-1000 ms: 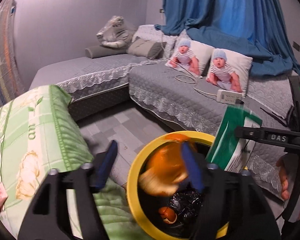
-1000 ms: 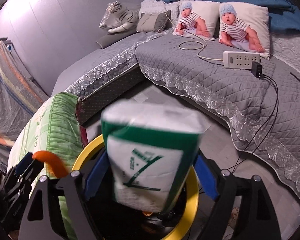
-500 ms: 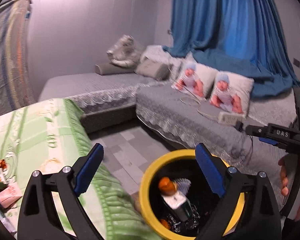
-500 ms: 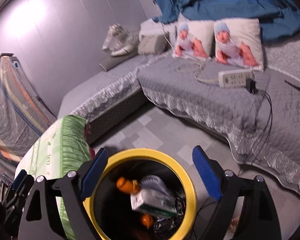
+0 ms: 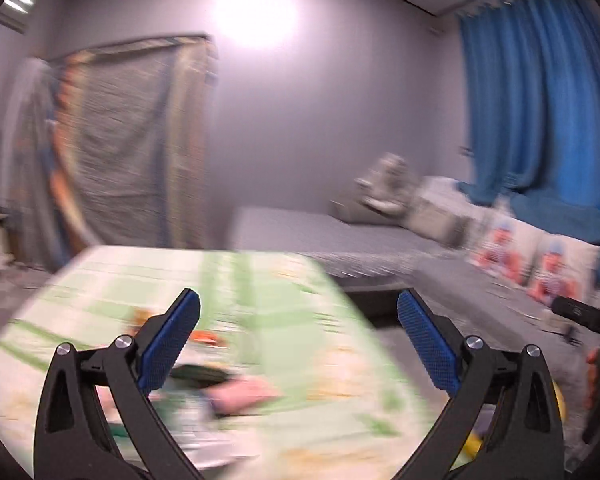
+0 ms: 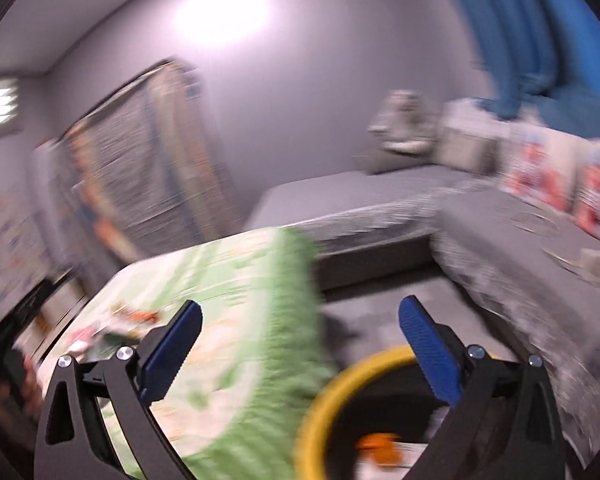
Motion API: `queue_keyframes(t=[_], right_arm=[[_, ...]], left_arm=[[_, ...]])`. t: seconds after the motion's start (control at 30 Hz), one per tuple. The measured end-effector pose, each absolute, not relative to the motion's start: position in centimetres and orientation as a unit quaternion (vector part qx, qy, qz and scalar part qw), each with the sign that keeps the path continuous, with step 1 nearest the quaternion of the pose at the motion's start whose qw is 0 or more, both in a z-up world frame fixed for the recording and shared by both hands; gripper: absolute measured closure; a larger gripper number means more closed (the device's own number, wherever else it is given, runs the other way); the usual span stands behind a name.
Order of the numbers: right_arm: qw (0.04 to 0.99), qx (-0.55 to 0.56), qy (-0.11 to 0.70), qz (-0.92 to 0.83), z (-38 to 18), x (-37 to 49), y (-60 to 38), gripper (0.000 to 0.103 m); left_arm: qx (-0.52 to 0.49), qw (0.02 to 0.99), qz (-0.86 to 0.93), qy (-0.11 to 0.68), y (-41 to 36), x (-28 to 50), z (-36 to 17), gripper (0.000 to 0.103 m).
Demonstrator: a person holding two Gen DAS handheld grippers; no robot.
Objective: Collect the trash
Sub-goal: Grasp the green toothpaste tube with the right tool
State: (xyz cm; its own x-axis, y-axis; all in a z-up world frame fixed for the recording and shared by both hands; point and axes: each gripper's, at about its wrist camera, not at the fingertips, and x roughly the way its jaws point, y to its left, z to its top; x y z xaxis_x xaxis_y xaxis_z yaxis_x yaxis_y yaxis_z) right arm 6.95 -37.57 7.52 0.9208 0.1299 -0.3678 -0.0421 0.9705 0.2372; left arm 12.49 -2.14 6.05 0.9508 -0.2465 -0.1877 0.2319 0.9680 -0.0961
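Aim matters now: with the left gripper (image 5: pixel 298 338) and right gripper (image 6: pixel 300 344) both released and empty, jaws just spread, choose one blurred scrap (image 5: pixel 240 394) on the green-patterned cloth-covered bench (image 5: pixel 284 280) (round yellow-rimmed bin (image 6: pixel 324 396) sits beside it) before closing.

My left gripper (image 5: pixel 298 340) no longer holds the orange peel and my right gripper (image 6: pixel 300 344) no longer holds the green-and-white carton; both jaws have just been opening wide, nothing between them. Both views swing up and away from the yellow bin (image 6: pixel 340 392), now low at the frame edge, toward the green cloth (image 5: pixel 260 300), all blurred.
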Motion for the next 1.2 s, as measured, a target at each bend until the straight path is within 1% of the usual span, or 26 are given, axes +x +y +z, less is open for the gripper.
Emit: queue_keyframes(t=[0.1,0.27,0.43,0.5,0.6,0.63,0.67,1.0,1.03,1.07,1.1,1.13,1.2], right_arm=[[0.968,0.064,0.205,0.128,7.1,8.6,-31.0,0.008],[0.944,-0.08,0.215,0.239,5.0,9.6,-17.1,0.008],[0.916,-0.221,0.22,0.254,1.7,10.0,-7.6,0.008],[0.904,-0.251,0.223,0.264,0.4,9.9,-5.9,0.01],[0.886,-0.29,0.245,0.268,-1.3,10.8,-3.3,0.025],[0.883,-0.292,0.255,0.265,-1.5,11.5,-2.8,0.027],[0.881,-0.295,0.261,0.26,-2.0,12.1,-2.4,0.031],[0.859,-0.288,0.328,0.269,-3.7,16.7,-0.6,0.044],[0.858,-0.282,0.336,0.267,-3.9,17.2,-0.5,0.05],[0.856,-0.274,0.346,0.27,-3.9,17.7,-0.5,0.06],[0.854,-0.258,0.358,0.274,-3.9,18.2,-0.7,0.068],[0.857,-0.245,0.365,0.271,-3.8,18.5,-0.9,0.072],[0.861,-0.227,0.367,0.27,-3.2,18.8,-1.4,0.076]], left_arm=[[-0.062,0.992,-0.047,0.096,3.7,11.2,5.7,0.008],[-0.143,0.983,0.072,0.088,13.3,8.8,4.8,0.008],[-0.158,0.971,0.162,0.084,19.2,7.3,4.0,0.008],[-0.166,0.968,0.161,0.093,20.5,7.5,3.4,0.008],[-0.174,0.966,0.154,0.113,21.4,7.9,2.2,0.008],[-0.171,0.966,0.152,0.121,21.5,8.3,1.8,0.008],[-0.169,0.966,0.151,0.127,21.6,8.4,1.4,0.008],[-0.166,0.959,0.126,0.193,20.8,10.8,-1.2,0.008],[-0.163,0.959,0.126,0.195,20.7,10.8,-1.2,0.008],[-0.16,0.959,0.125,0.197,20.5,11.0,-1.3,0.008],[-0.156,0.959,0.124,0.2,20.3,11.1,-1.3,0.008],[-0.15,0.96,0.125,0.204,20.1,11.3,-1.5,0.008],[-0.138,0.96,0.123,0.212,19.6,11.6,-1.6,0.008]])
